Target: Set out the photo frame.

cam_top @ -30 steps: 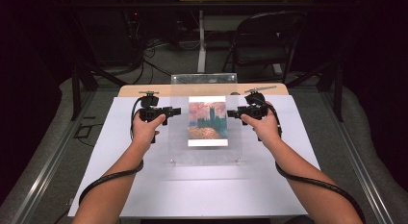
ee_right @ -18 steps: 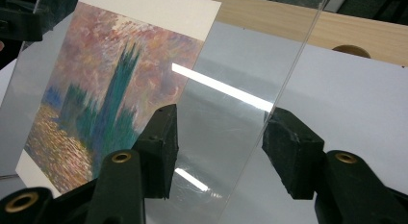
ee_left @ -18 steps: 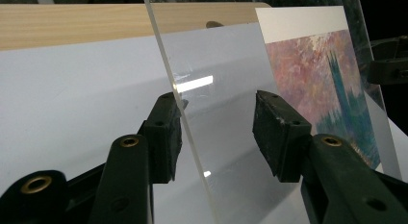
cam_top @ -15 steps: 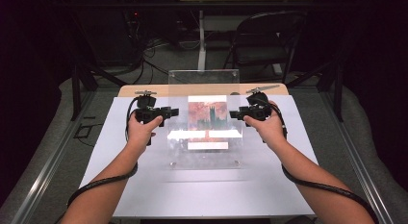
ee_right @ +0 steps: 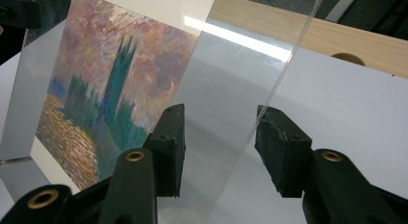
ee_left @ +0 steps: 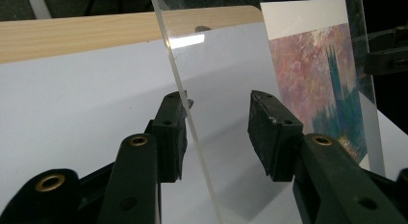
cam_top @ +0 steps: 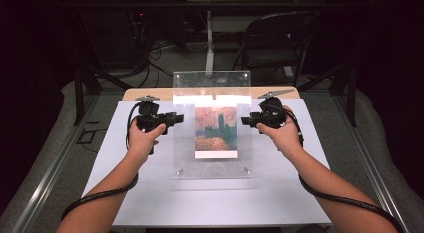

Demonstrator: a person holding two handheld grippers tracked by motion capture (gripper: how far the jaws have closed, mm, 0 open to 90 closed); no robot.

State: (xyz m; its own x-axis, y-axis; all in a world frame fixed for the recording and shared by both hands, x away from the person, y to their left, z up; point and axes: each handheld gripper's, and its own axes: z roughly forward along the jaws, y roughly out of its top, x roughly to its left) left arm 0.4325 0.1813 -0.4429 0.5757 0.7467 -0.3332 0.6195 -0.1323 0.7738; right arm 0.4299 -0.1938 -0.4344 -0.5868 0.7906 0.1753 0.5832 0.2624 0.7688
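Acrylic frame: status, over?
Left gripper and right gripper straddle the side edges of the acrylic frame, jaws just closing, pads not yet clamped. Frame tilted up, print inside. White table, nothing in the way.

- A white table top (cam_top: 210, 203) fills the foreground, with a pale wooden board (cam_top: 150, 94) along its far edge.
- Grey floor (cam_top: 175, 58) lies beyond, strewn with dark cables (cam_top: 155, 48).
- A black folding chair (cam_top: 272, 48) stands behind the table at right.
- Grey padding (cam_top: 385, 143) flanks the table.
- The surroundings are dark; bright light falls from above.
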